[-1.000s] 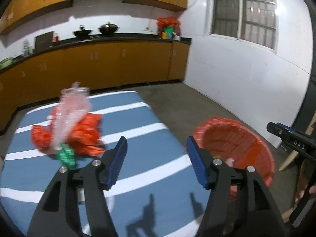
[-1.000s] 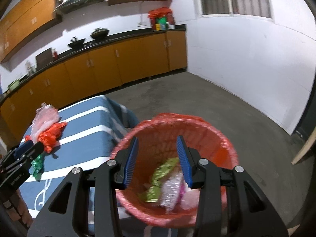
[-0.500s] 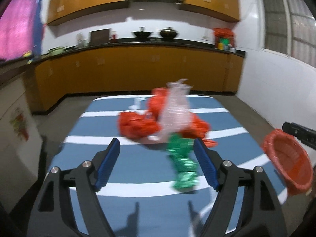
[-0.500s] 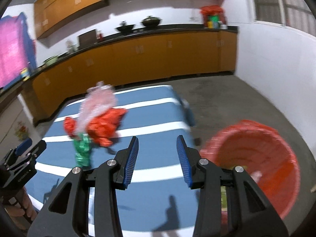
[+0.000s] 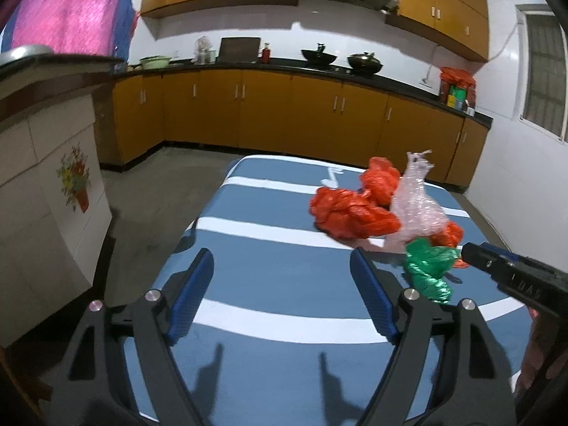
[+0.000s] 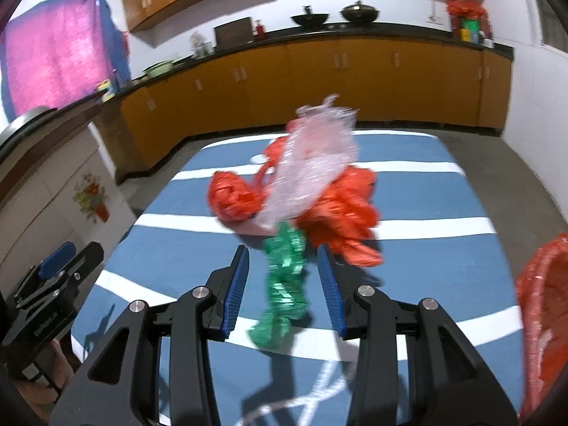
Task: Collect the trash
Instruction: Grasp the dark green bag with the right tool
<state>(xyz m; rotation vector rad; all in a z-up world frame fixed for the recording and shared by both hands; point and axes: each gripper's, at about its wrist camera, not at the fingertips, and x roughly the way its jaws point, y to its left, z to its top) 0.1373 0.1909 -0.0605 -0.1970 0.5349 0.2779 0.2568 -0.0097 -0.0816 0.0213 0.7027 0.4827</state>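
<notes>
Green crinkly foil wrapper lying between parted, empty right claw pads: featherlight, soft, crushable, best pinched mid-body; left claw open, empty.

A wrapper is lying on the table before crumpled bags, with the bin standing to the right.

both grippers swung from the red basket to the table's trash.
</notes>
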